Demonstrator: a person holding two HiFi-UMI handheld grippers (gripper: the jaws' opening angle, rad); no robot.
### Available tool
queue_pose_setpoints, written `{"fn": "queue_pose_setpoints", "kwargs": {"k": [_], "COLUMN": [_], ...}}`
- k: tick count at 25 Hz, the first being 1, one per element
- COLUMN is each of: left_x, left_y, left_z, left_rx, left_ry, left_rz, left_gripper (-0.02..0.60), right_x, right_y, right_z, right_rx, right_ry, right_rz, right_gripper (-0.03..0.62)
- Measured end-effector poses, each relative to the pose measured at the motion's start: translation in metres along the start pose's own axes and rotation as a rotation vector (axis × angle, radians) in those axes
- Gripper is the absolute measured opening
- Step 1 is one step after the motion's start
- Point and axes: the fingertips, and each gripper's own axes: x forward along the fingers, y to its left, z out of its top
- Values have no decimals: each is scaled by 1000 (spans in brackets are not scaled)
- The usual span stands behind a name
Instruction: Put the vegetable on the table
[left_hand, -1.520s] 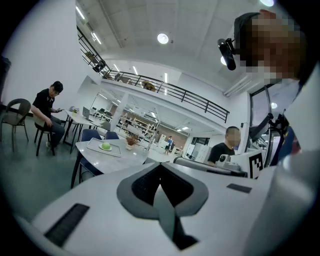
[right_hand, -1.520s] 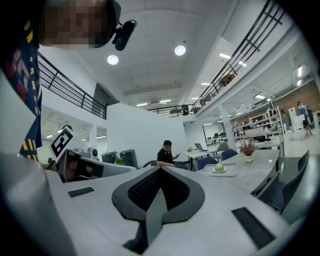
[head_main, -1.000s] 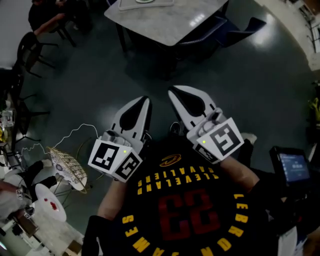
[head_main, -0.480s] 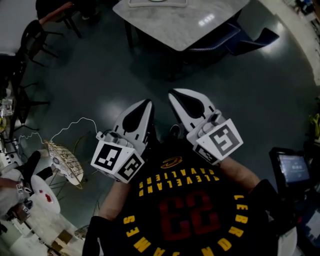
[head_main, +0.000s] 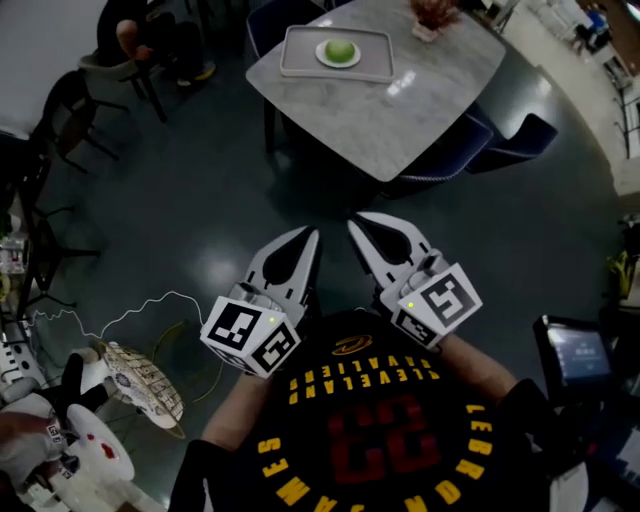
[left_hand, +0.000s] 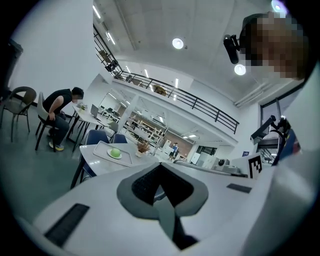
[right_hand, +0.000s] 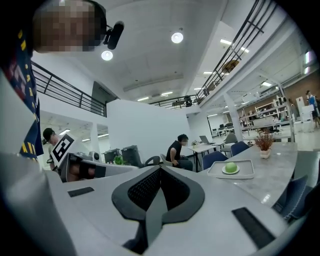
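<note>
Head view first: looking steeply down at left gripper (head_main: 307, 238) and right gripper (head_main: 357, 221), held side by side just in front of a black jersey (head_main: 380, 420) with yellow lettering, tips aimed toward a grey table (head_main: 420, 110) well ahead. Both claws pressed together, nothing pinched in either. Vegetable (head_main: 338, 49), round and green, sitting on a small plate (head_main: 320, 54) inside a tray (head_main: 292, 60) on the far-left part of that table, well apart from both claws. Potted plant (head_main: 432, 12) near the far edge, beside the tray. Between claws and table, just dark shiny floor (head_main: 180, 190). Blue chairs (head_main: 520, 140) tucked in at the table's near right side, crowding that edge. Off at the top left corner a seated person (head_main: 150, 35), lower down a thin white cable (head_main: 172, 293) snaking over the floor, and a small lit screen (head_main: 578, 352) at the right. Left gripper view giving the close-up: dark pads meeting at the tip, empty. Also catching the vegetable side-on, poking up over the tray rim, plus a balcony railing (left_hand: 190, 100) and ceiling lights (left_hand: 177, 43) out of reach of the overhead angle. Right gripper view, same deal: shut and empty, vegetable off to the right on its plate, plant just behind, seated person at a second table (right_hand: 215, 146) farther back.
</note>
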Motion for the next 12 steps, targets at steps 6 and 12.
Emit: {"fn": "queue_pose_setpoints", "kwargs": {"k": [6,12], "left_x": [4,0], "left_y": [43,95], "left_z": [26,46], "left_rx": [-19,-68], "left_ry": [12,19], "left_rz": [-74,-63], "left_gripper": [0,0], "right_x": [48,99], "right_y": [5,11], "right_z": [5,2], "right_rx": [6,27], "right_ry": [26,63], "right_rz": [-57,-59], "right_gripper": [5,5]}}
